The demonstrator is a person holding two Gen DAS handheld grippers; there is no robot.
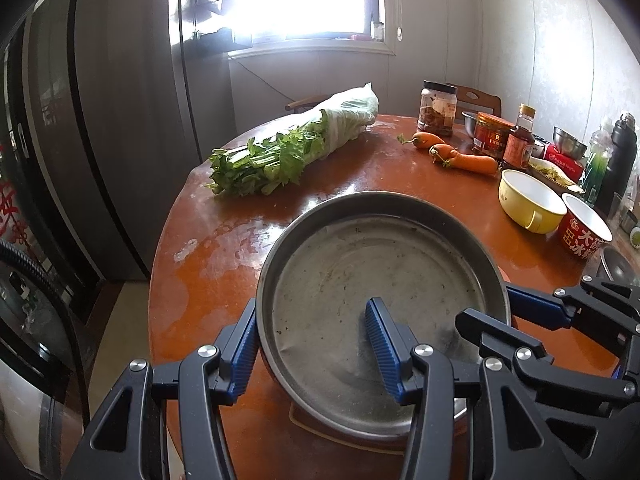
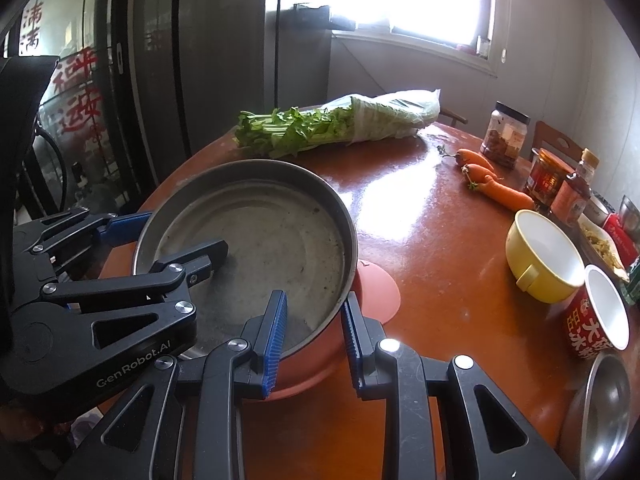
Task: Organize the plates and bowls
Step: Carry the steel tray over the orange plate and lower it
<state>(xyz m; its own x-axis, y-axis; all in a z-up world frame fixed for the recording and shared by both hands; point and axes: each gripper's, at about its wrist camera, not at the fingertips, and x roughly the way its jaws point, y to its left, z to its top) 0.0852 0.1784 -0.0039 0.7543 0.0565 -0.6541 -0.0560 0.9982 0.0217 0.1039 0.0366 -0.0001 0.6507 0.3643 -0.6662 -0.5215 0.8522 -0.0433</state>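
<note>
Both hand-held grippers [image 1: 316, 348] [image 2: 314, 336] straddle metal pan [image 1: 376, 272] rim, opp. sides.

Beneath the jaws, the metal pan [image 2: 256, 236] covers most of the red bowl [image 2: 316, 360] it sits in, so the bowl's inside stays hidden. Well right of the right gripper's jaws, a steel bowl [image 2: 600, 412] is cut off by the picture's edge. Far beyond the jaws, the jar labels [image 1: 493, 133] are too small to read.

Round reddish-brown table [image 1: 360, 168], glossy, worn patches. On it: bagged celery [image 1: 296, 148], three carrots [image 1: 452, 152], yellow bowl [image 1: 530, 200], red printed cup [image 1: 584, 228], jars.
</note>
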